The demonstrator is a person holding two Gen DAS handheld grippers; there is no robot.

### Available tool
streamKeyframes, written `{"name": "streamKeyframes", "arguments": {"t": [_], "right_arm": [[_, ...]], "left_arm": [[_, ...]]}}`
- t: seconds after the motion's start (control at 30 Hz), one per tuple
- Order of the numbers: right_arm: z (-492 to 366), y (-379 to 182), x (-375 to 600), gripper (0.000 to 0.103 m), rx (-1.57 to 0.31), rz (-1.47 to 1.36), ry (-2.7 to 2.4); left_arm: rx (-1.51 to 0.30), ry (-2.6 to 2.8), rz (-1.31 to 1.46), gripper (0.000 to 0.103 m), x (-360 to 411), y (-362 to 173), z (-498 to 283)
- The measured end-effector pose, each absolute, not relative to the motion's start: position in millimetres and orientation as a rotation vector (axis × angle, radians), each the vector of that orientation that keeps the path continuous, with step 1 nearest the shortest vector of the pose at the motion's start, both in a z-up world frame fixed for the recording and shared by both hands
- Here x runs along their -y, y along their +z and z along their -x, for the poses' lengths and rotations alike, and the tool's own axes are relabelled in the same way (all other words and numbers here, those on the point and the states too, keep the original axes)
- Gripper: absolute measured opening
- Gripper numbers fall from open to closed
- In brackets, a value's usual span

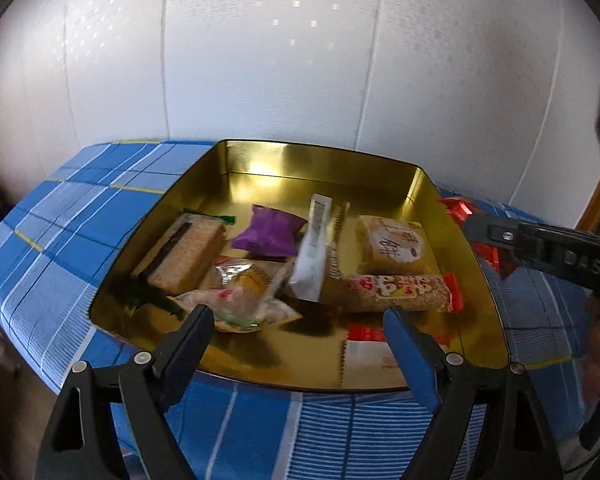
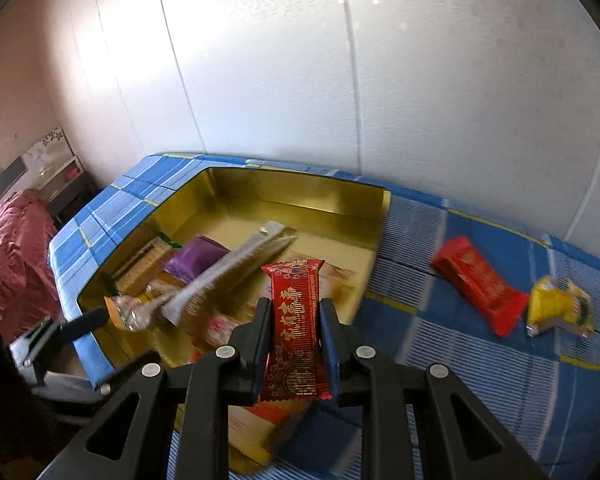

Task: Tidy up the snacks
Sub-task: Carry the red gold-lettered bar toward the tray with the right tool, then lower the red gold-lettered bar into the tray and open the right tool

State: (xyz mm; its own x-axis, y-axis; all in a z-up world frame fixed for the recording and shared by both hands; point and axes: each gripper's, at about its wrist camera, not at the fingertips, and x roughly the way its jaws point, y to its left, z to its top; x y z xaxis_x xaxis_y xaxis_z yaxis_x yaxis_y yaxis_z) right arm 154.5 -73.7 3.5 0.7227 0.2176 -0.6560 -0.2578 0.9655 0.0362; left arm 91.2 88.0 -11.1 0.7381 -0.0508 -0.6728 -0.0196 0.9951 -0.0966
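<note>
A gold tin tray (image 1: 422,196) (image 2: 300,196) on a blue plaid cloth holds several wrapped snacks, among them a purple packet (image 1: 270,232), a silver stick pack (image 1: 314,252) and a cracker sandwich (image 1: 188,252). My left gripper (image 1: 296,340) hangs open over the tray's near edge with nothing between its fingers. In the right wrist view my right gripper (image 2: 296,324) is shut on a red patterned snack bar (image 2: 294,312), held upright above the tray's near right corner. The right gripper (image 1: 470,226) also shows in the left wrist view, beside the tray's right wall.
On the cloth right of the tray lie a red packet (image 2: 478,284) and a yellow packet (image 2: 556,304). A white panelled wall stands close behind the table. Red fabric (image 2: 12,248) and low furniture sit off the table's left end.
</note>
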Motion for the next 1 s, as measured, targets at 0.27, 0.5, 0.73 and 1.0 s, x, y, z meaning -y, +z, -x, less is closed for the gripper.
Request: {"name": "streamKeyframes", "arguments": {"t": [0.27, 0.5, 0.73, 1.0], "right_arm": [[-198, -12, 39, 0.023, -0.852, 0.028, 0.259], [-236, -20, 27, 0.024, -0.91, -0.067, 0.234], [-250, -22, 36, 0.03, -0.906, -0.173, 0.212], [-225, -18, 43, 0.03, -0.862, -0.124, 0.244]], "left_arm": [[-0.754, 0.008, 0.171, 0.087, -109, -10, -91], [-0.744, 0.021, 0.193, 0.087, -120, -8, -89], [-0.74, 0.03, 0.216, 0.087, -127, -8, -90], [-0.744, 0.031, 0.212, 0.087, -122, -8, -92]]}}
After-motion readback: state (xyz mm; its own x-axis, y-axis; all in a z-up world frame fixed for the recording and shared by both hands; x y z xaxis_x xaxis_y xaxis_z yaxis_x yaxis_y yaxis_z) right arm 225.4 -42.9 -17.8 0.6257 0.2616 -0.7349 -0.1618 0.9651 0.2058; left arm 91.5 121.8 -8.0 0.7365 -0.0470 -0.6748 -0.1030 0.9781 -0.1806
